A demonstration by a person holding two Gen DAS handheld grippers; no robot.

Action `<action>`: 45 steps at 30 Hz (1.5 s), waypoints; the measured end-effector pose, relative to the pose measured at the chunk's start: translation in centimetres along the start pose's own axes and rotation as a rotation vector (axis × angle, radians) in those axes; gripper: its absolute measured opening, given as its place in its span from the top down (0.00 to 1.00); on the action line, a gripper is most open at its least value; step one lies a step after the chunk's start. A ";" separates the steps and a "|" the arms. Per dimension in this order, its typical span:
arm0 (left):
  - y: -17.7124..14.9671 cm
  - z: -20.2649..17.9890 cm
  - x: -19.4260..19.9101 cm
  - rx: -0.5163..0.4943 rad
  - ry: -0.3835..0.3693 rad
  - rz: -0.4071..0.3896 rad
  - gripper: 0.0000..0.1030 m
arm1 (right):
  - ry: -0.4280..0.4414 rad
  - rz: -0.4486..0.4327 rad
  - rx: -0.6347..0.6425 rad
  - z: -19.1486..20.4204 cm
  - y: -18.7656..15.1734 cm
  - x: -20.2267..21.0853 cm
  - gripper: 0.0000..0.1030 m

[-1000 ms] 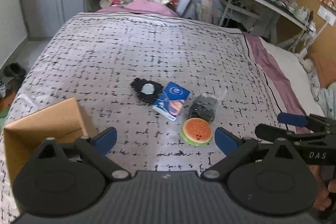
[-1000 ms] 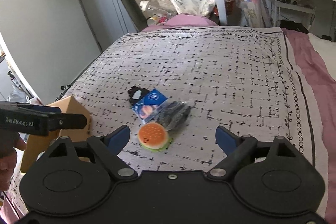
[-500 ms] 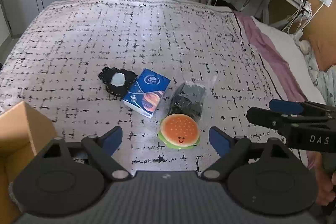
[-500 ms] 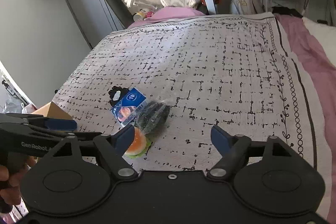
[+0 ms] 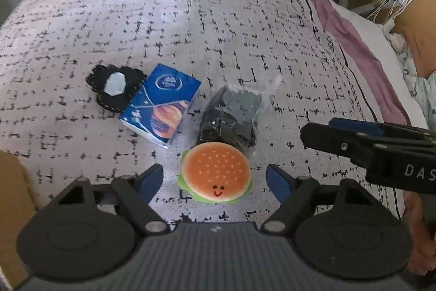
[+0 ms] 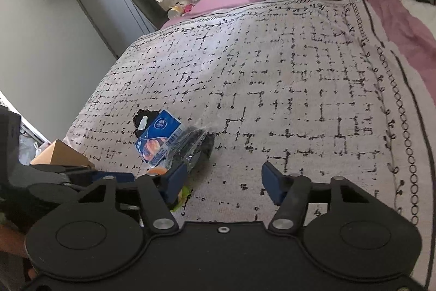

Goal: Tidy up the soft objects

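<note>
An orange burger plush [image 5: 215,176] with a smiley face lies on the patterned bedspread [image 5: 190,26]. It sits between the fingers of my left gripper [image 5: 215,183], whose jaws are closing; the pads stand clear of it. Behind it lie a clear bag of dark pieces [image 5: 231,116], a blue tissue pack [image 5: 163,108] and a black felt piece with a grey centre [image 5: 114,86]. My right gripper [image 6: 224,180] hovers over bare bedspread just right of the bag [image 6: 190,146], its jaws closing on nothing. Its left finger hides most of the burger [image 6: 156,171].
A cardboard box [image 5: 11,195] stands at the bed's near left edge, beside the left gripper. A pink sheet [image 6: 403,23] runs along the right side. A desk, shelves and bags crowd the far end of the room.
Both grippers have sunk and moved in towards the objects, and both pairs of jaws have narrowed. The burger now lies between the left fingers. The objects have not moved.
</note>
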State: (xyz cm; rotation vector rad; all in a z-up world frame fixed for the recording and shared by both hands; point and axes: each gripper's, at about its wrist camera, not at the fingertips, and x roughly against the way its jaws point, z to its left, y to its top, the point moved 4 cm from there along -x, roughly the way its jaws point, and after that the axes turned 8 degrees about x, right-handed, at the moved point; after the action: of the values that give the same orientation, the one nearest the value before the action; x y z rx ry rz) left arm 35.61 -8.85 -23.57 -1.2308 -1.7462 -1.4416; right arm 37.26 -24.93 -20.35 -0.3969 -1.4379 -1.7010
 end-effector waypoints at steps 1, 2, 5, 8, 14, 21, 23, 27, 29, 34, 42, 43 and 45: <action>0.0 0.1 -0.3 0.009 -0.003 0.006 0.29 | 0.013 -0.001 -0.005 0.1 0.0 -0.2 0.43; 0.0 0.2 -0.5 0.019 -0.009 0.012 0.39 | 0.031 -0.003 -0.014 0.1 0.1 -0.3 0.43; -0.2 0.7 -0.8 0.048 -0.029 0.011 0.53 | 0.088 -0.007 -0.032 0.6 0.3 -0.8 0.43; -0.4 0.7 -0.6 0.040 -0.039 0.005 0.56 | 0.101 -0.002 -0.040 1.2 0.4 -1.7 0.42; -0.4 1.4 -0.3 0.067 -0.044 0.015 0.56 | 0.118 0.025 -0.077 1.7 0.6 -3.3 0.42; -0.6 2.2 0.4 0.086 -0.031 0.006 0.56 | 0.117 0.079 -0.132 1.9 1.2 -5.2 0.50; -0.6 2.4 0.8 0.090 -0.029 -0.001 0.56 | 0.127 0.110 -0.127 2.2 1.2 -5.2 0.78; -0.7 2.6 1.7 0.078 -0.023 -0.018 0.56 | 0.125 0.063 -0.034 3.4 1.4 -2.8 0.81; -0.8 2.6 2.2 0.072 -0.026 -0.024 0.56 | 0.116 0.059 -0.015 3.7 1.4 -1.9 0.81; -1.4 2.5 3.4 0.072 -0.030 -0.039 0.56 | 0.089 0.045 0.001 4.0 1.1 0.1 0.81; -1.8 2.6 7.0 0.062 -0.032 -0.107 0.56 | 0.068 -0.002 0.035 5.5 1.3 3.2 0.81; -1.9 2.8 7.7 0.064 -0.032 -0.119 0.56 | 0.068 -0.009 0.039 5.8 1.3 3.6 0.81; -1.9 3.1 8.7 0.069 -0.029 -0.139 0.56 | 0.069 -0.024 0.051 6.4 1.5 4.4 0.81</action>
State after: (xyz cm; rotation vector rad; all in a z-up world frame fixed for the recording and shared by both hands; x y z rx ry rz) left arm 30.60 -3.30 -17.82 -1.1180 -1.9177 -1.4339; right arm 34.12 -20.78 -14.45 -0.2920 -1.4379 -1.6777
